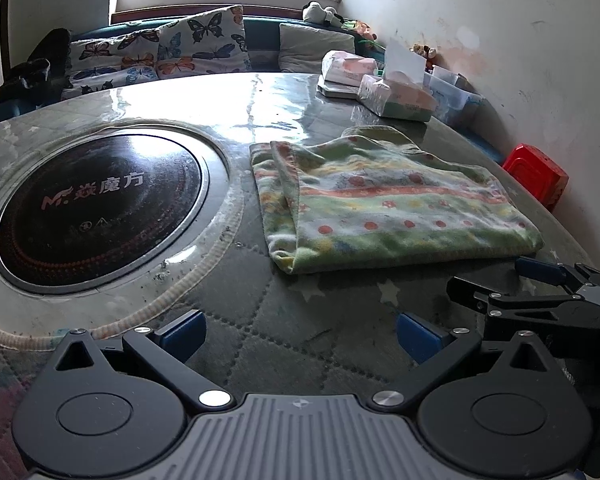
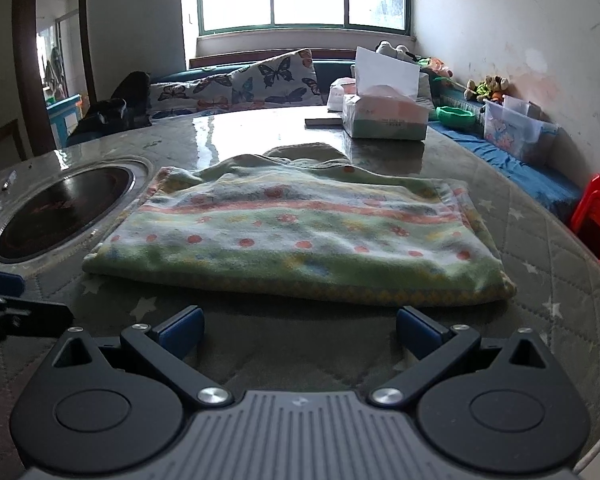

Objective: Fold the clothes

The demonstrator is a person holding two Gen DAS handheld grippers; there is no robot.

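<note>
We see the folded garment (image 2: 300, 236), a green fleece piece with pink dots and stripes, lying flat on the quilted table cover (image 2: 540, 280), to the right of the round black cooktop (image 1: 96, 212) set into the table. Our left gripper (image 1: 300, 336) hovers over the cover short of the garment's near left corner, its blue-padded fingers (image 1: 182, 334) spread wide and holding nothing. Our right gripper (image 2: 300, 332) faces the garment's near edge, fingers likewise spread apart and empty, just short of the cloth. From the left wrist view, the right gripper (image 1: 540, 288) shows beside the garment's near right corner. Behind the garment stands a tissue box (image 2: 384, 116), with butterfly cushions (image 2: 260, 80) beyond the table.
</note>
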